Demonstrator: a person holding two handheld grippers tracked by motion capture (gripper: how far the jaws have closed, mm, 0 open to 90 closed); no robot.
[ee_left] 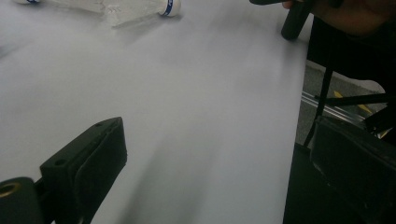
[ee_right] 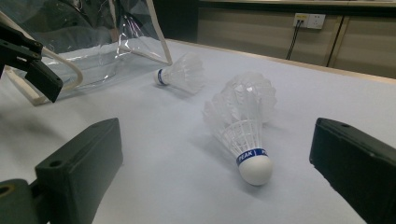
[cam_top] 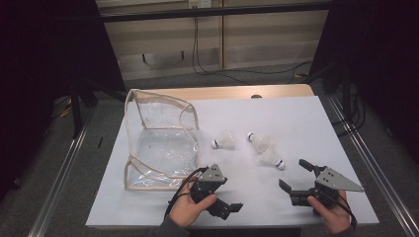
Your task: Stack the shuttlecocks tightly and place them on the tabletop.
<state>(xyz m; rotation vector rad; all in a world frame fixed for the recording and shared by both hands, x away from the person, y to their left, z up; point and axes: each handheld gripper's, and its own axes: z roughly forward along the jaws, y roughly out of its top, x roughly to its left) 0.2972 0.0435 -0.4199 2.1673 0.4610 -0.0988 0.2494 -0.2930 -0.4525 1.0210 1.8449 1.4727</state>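
Right gripper (cam_top: 292, 176): nearest the high camera, at about 5 o'clock on the table, in the person's right hand (cam_top: 334, 213); jaws spread wide, nothing between them, pointing toward 10 o'clock.
Nearest shuttlecock (ee_right: 243, 135): lies on its side just ahead of the right gripper's open jaws, white cork tip toward the camera in the right gripper view (blue band around the cork), feathers pointing away; in the high view it is at (cam_top: 272, 158).
Second shuttlecock (cam_top: 258, 140): just behind the first at its 11 o'clock, skirts touching or nearly so; I cannot tell which.
Third shuttlecock (cam_top: 225, 141): apart from the pair, toward 9 o'clock of them, cork pointing to the bag.
Left gripper (cam_top: 238, 207): at 6 o'clock on the table, held in the left hand (cam_top: 190, 210); jaws wide apart and empty, aimed toward 3 o'clock over bare table (the left gripper view looks across to the right gripper's side).
Clear bag (cam_top: 160, 140): transparent, beige-trimmed, standing open at 9 o'clock on the table, near the left gripper, not touched by it.
Table (cam_top: 296, 118): white surface, wooden edge at 12 o'clock.
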